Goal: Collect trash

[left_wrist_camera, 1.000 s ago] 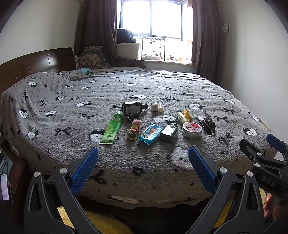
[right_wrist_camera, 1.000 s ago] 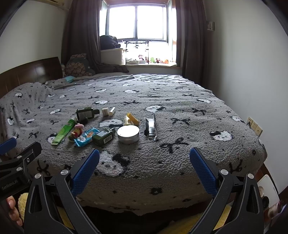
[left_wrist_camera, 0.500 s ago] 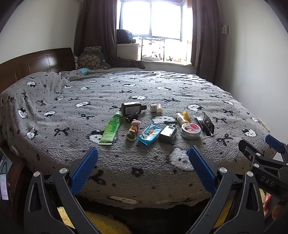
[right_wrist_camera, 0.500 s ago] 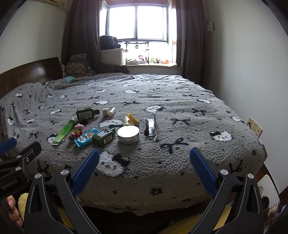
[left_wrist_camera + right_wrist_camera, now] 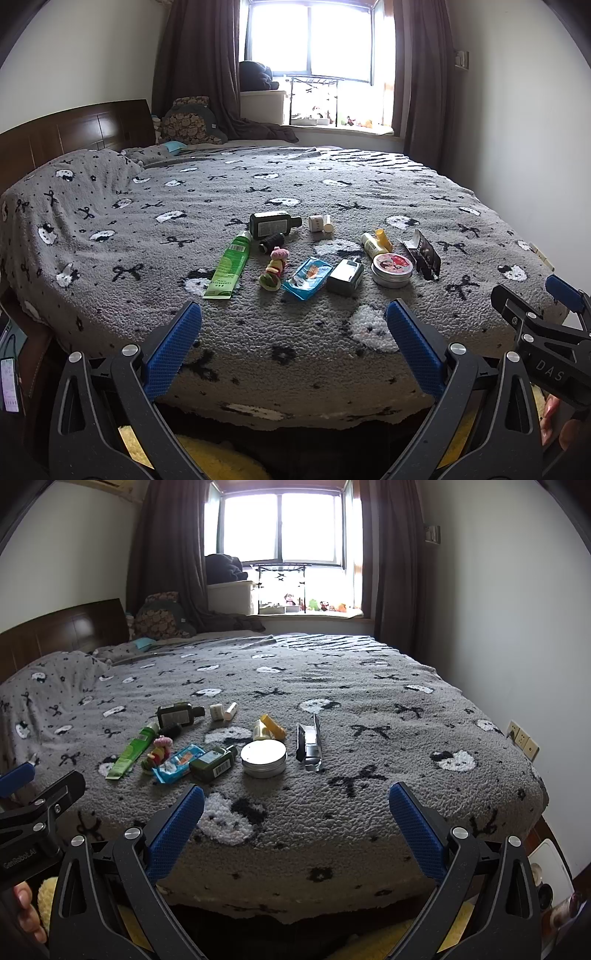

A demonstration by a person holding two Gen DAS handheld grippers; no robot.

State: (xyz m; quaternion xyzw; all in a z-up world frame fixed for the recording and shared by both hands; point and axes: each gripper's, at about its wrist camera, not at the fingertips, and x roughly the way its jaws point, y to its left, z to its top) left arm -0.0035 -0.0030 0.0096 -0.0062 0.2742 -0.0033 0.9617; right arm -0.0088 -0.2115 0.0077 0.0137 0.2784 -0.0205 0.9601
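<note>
The trash lay in a loose cluster at the middle of the frame on the bed (image 5: 369, 192): a green tube (image 5: 228, 267), a dark bottle (image 5: 271, 224), a blue packet (image 5: 307, 277) and a round tin (image 5: 392, 270). A grey blanket with black bows covered the bed. Behind it, at upper centre, a bright window (image 5: 308, 37) stood between dark curtains (image 5: 195, 62), with a wooden headboard (image 5: 74, 133) at left. The left tool (image 5: 293, 347) and right tool (image 5: 295, 825) both gaped wide, holding nothing, low in the frame near the bed's edge.
</note>
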